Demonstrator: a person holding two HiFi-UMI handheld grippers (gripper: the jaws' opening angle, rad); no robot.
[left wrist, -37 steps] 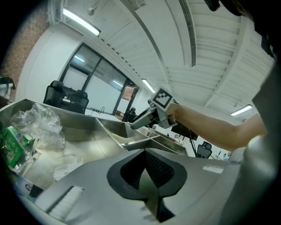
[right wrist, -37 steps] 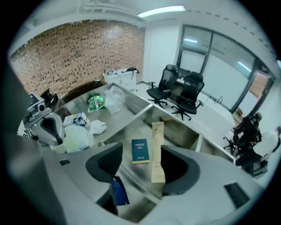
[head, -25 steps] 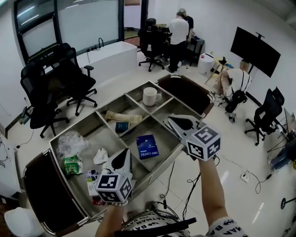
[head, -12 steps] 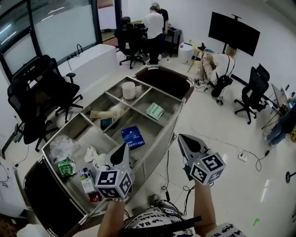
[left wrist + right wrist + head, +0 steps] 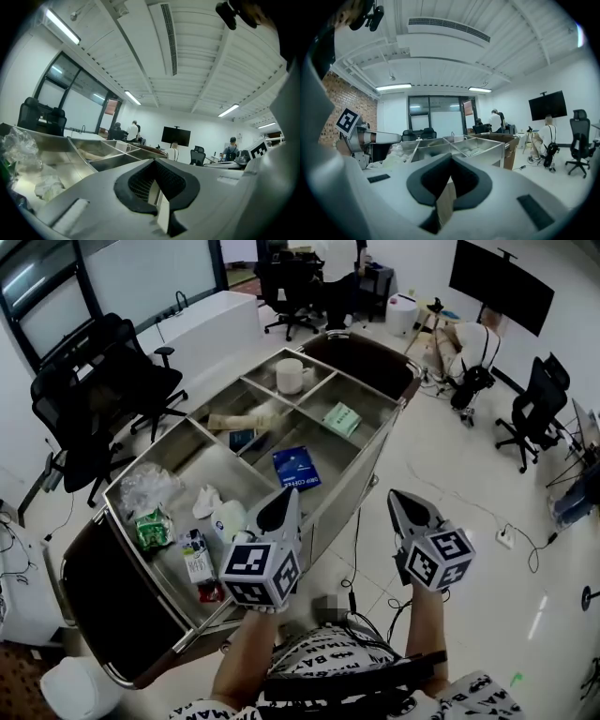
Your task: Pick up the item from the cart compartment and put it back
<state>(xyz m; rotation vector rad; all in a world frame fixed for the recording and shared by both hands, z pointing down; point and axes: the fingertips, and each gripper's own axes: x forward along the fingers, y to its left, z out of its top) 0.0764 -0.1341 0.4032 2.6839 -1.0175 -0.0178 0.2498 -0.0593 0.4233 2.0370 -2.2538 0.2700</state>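
Cart [image 5: 361, 460] fills centre frame. Your left gripper [image 5: 286, 497] and right gripper [image 5: 399, 499] sit lower centre, jaws closed, empty. Blue packet [image 5: 296, 468] and green packet [image 5: 342, 418] lie in their compartments above centre: fits pre-pick or post-return. Keep clear of the rim.

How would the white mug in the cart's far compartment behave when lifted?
The white mug looks like ceramic: probably stiff, heavy for its size, and breakable if dropped. Its smooth round wall may slip between jaws. Standing upright and squat, it seems unlikely to tip.
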